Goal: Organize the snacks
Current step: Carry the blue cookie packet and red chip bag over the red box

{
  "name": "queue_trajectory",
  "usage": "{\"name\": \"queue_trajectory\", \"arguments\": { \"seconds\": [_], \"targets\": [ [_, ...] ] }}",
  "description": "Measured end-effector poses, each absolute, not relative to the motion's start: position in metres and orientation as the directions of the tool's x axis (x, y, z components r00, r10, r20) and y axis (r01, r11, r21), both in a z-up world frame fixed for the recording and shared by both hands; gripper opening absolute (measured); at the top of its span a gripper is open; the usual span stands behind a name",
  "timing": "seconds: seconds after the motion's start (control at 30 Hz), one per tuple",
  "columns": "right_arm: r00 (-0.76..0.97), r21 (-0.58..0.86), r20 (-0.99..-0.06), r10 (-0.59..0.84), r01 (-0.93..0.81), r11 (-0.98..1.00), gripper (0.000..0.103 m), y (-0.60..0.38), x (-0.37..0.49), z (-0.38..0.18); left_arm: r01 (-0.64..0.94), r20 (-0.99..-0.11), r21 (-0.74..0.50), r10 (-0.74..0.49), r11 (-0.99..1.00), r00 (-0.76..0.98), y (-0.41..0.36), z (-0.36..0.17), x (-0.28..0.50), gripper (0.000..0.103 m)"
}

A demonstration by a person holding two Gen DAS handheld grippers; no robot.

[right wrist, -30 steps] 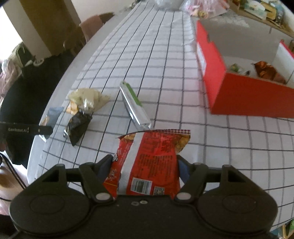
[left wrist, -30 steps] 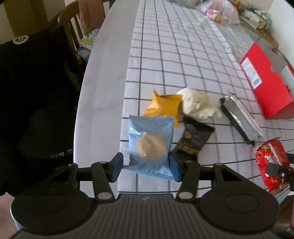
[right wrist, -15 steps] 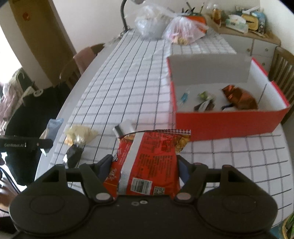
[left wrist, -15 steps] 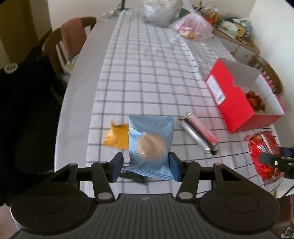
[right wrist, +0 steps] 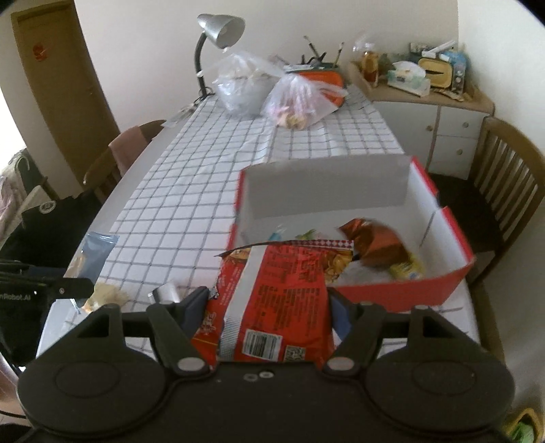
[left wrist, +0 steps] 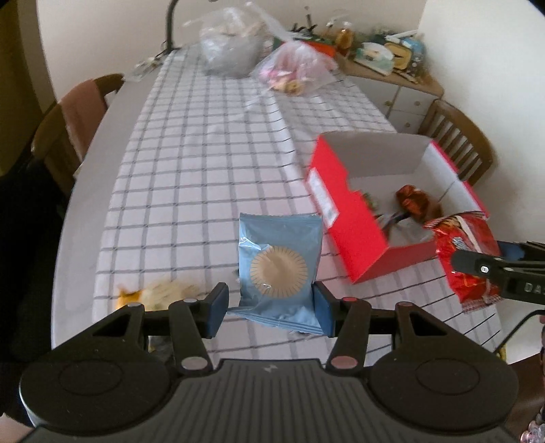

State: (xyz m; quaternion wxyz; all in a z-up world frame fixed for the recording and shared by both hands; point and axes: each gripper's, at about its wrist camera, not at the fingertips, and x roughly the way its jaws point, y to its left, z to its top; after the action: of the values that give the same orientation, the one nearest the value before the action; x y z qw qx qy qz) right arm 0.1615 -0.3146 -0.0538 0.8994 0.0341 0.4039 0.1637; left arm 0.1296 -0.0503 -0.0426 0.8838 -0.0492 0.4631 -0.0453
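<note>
Table: long, round-ended table (right wrist: 112, 211) under a white checked cloth (left wrist: 204, 163).
Far end: desk lamp (right wrist: 218, 30), two clear plastic bags (right wrist: 269, 92).
Right edge: open red box (right wrist: 402, 293), snacks inside.
Left gripper (left wrist: 269, 306): jaws clamped on a blue packet (left wrist: 279, 262), off the cloth.
Right gripper (right wrist: 269, 306): jaws clamped on a red snack bag (right wrist: 272, 300) at the box's near wall.
Room: wooden chairs (right wrist: 504, 191) at both sides, cluttered corner cabinet (right wrist: 425, 102), brown door (right wrist: 61, 78).

Soft daylight, perhaps motion-blurred, fisheye-warped
</note>
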Motion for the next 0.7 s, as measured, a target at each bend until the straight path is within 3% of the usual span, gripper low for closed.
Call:
{"name": "queue_trajectory", "arguments": {
  "seconds": [0.7],
  "targets": [
    [0.604, 0.142, -0.744, 0.286, -0.275, 0.951, 0.072, -0.394, 0.266, -0.084, 0.049, -0.815, -0.076, -0.091, 0.996, 0.573, -0.185, -0.047, 0.237, 0.052]
  ]
}}
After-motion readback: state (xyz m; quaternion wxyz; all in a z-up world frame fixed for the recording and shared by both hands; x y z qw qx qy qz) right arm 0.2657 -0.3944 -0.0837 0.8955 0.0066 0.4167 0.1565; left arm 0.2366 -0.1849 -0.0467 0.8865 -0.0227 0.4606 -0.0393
